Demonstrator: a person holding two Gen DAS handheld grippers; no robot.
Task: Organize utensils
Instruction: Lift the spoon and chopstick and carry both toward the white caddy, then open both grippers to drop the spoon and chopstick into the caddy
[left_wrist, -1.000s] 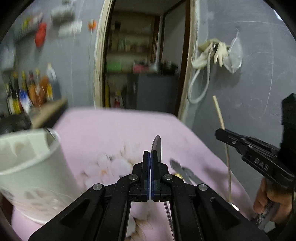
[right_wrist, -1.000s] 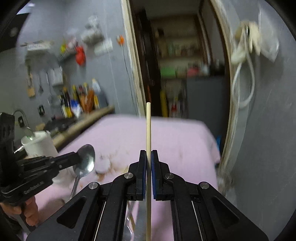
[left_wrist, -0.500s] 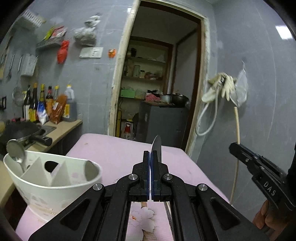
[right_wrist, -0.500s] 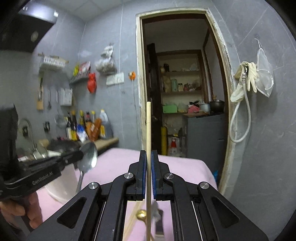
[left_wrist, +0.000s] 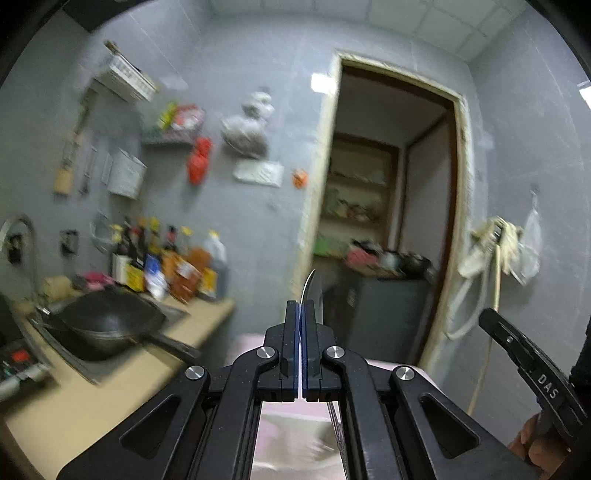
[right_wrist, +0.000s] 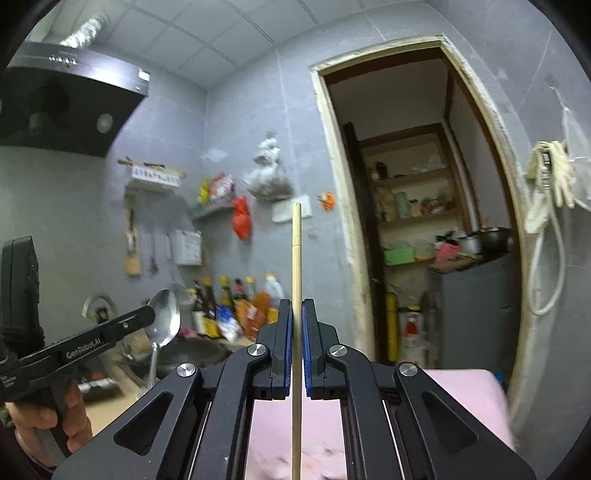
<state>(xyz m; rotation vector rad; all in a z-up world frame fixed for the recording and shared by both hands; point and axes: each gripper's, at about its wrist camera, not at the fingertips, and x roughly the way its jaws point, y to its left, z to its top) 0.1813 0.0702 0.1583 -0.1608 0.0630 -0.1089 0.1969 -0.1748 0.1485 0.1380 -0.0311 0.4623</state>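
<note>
My left gripper (left_wrist: 300, 306) is shut on a metal spoon (left_wrist: 314, 286); its bowl stands edge-on above the jaws. The right wrist view shows that same spoon (right_wrist: 164, 317) bowl-up with its handle hanging down, clamped at the tip of the left gripper (right_wrist: 147, 314). A wooden chopstick (right_wrist: 296, 240) stands upright between the pads of my shut right gripper (right_wrist: 296, 306). From the left wrist view the right gripper (left_wrist: 487, 317) is at the right edge, with the chopstick (left_wrist: 495, 280) rising and hanging from it. Both grippers are held level, high above the table.
The table with its pink floral cloth (right_wrist: 461, 391) lies low under the grippers. To the left runs a counter with a black wok (left_wrist: 107, 325) and sauce bottles (left_wrist: 173, 266). A range hood (right_wrist: 66, 99) hangs upper left. An open doorway (right_wrist: 424, 221) is ahead. A person's hand (right_wrist: 44, 417) holds the left gripper.
Both grippers have risen and tipped up toward level, still holding the spoon and chopstick. The white divided utensil holder has dropped out of the left wrist view, and the table has sunk low in both.
</note>
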